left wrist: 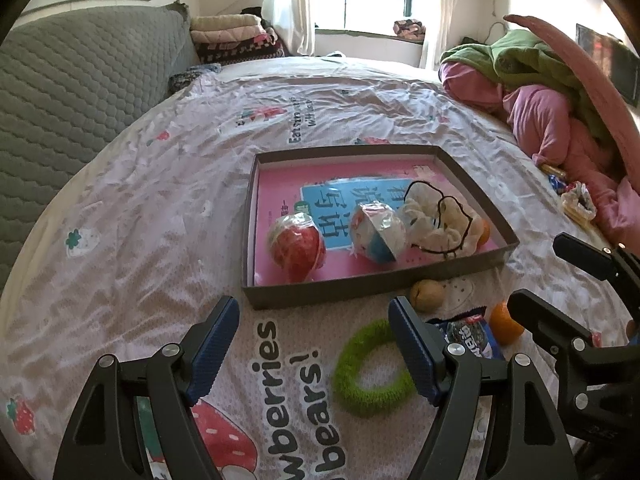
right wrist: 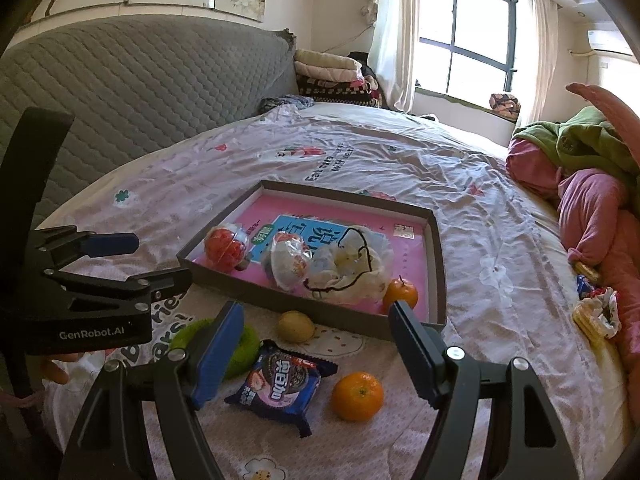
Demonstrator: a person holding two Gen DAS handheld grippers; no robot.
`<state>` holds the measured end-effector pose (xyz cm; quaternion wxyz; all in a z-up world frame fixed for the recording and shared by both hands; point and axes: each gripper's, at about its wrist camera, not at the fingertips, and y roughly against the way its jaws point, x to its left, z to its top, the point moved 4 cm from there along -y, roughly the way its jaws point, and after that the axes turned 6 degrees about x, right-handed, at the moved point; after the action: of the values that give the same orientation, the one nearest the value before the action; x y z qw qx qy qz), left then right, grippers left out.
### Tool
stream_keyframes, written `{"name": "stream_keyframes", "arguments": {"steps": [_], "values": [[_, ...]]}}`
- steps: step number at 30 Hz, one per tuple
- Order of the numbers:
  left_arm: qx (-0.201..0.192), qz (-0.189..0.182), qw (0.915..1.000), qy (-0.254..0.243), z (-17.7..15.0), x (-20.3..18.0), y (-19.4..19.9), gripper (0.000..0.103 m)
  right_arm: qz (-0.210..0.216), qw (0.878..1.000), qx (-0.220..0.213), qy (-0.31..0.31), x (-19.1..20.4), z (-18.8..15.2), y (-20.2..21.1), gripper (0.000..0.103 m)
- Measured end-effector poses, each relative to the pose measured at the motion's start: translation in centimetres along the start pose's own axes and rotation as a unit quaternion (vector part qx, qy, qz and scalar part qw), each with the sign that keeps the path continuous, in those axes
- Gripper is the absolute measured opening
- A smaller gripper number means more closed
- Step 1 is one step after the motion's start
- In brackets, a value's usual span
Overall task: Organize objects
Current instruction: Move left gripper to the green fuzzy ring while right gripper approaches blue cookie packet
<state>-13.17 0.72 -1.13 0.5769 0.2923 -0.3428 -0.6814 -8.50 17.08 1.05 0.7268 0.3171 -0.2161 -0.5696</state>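
— How many oranges do you see?

— I count two oranges: one orange (right wrist: 400, 294) in the box (right wrist: 438, 264), one orange (right wrist: 357, 396) on the bed (right wrist: 500, 216).

— And the wrapped balls?

— Two also, a red ball (right wrist: 225, 249) and a white-blue ball (right wrist: 289, 265), both in the box. There is one box only.

— What else?

— One white scrunchie (right wrist: 352, 268), one green ring (left wrist: 370, 368), one cookie packet (right wrist: 280, 386), one small brown fruit (right wrist: 296, 326). And I hold two grippers, each with two fingers.
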Motion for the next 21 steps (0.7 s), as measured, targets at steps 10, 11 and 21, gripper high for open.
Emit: {"name": "stream_keyframes", "arguments": {"steps": [10, 11, 21], "values": [[0.009, -0.001, 1.0, -0.002, -1.0, 0.0, -0.1, 0.078, 0.003, 1.0, 0.004, 0.005, 0.6, -0.6, 0.0, 0.075], [0.01, -0.001, 1.0, -0.002, -1.1, 0.1, -0.1, 0.078, 0.003, 1.0, 0.004, 0.005, 0.6, -0.7, 0.0, 0.075], [0.017, -0.005, 0.9998, 0.002, -2.0, 0.2, 0.1, 0.078, 0.005, 1.0, 0.009, 0.007, 1.1, -1.1, 0.0, 0.075]]}}
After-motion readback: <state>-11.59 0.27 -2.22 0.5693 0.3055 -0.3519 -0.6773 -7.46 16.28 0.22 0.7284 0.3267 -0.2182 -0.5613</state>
